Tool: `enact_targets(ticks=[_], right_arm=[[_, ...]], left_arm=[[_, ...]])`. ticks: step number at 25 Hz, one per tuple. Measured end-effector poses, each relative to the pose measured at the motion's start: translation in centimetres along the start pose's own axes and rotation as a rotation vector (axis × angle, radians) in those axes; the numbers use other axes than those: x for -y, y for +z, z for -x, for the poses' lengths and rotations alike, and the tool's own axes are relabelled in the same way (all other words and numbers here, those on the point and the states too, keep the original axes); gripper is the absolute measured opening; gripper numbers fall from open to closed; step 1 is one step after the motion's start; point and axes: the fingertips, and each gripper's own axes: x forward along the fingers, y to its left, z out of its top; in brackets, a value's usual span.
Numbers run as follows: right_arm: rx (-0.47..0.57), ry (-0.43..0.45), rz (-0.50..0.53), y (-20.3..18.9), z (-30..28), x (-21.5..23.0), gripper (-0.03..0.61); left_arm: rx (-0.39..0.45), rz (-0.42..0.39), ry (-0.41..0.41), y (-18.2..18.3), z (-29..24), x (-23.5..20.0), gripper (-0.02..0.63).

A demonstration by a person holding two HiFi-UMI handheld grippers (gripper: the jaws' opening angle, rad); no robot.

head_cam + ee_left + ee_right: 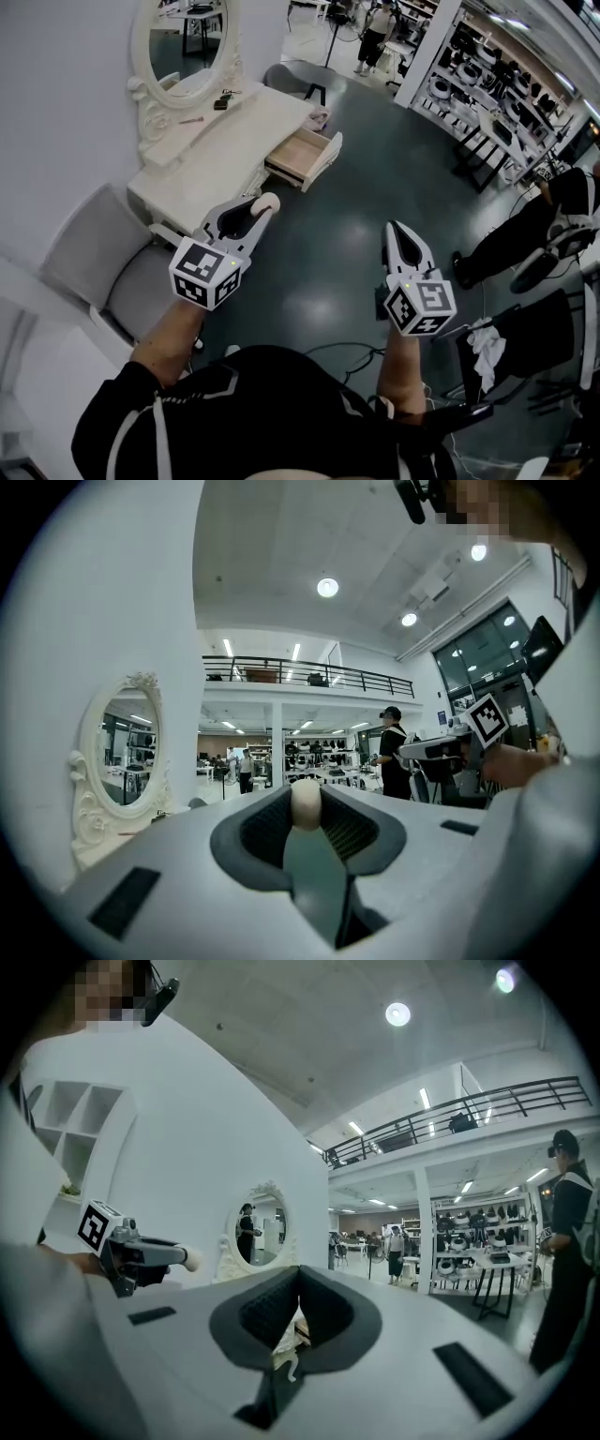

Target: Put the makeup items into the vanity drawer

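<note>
Wood-lined and seemingly empty, the open vanity drawer (302, 156) lies just ahead of the left gripper's (265, 204) fingertips in the head view. Small makeup items (222, 101) lie on the vanity top (239, 131) beyond, so little looks done. Left gripper view: its pads clamp a cream makeup sponge (306, 803). Right gripper view: the right gripper's (300, 1274) fingers meet, with nothing between them.

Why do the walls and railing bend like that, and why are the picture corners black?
Wide-angle lenses do it: in the right gripper view the balcony railing curves and black corners ring the image; the left gripper view has the same corners, with ceiling lamps glaring white; the head view bows the vanity table.
</note>
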Motion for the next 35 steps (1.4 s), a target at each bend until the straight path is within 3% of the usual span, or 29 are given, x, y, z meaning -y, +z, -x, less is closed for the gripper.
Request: enact_targets(ticks=[7,15,23,27,35], right_arm=[[0.007,-0.026,0.016,-0.3,1.6,0.7,0.005],[0.018,0.008,0.008,-0.5,3.8,2.3,0.005],[0.027,0.04,0.002,-1.7,6.0,4.9,0.005],[0.04,0.013,-0.023,-2.3,6.6,7.6,0.005],[0.034,-0.002,-0.026,-2.7,2.3,9.5,0.005]], left_arm=[[-0.012,0.003,0.002,-0.3,0.3,1.5,0.095],[-0.007,-0.019,0.0,0.4,-1.0,4.5,0.095],[0.004,-0.019,-0.008,0.7,-3.5,8.0,0.095],[-0.001,-0.029,-0.012,0.3,-4.9,9.4,0.095],[0.003,-0.011,-0.014,-0.7,-8.5,6.1,0.095]])
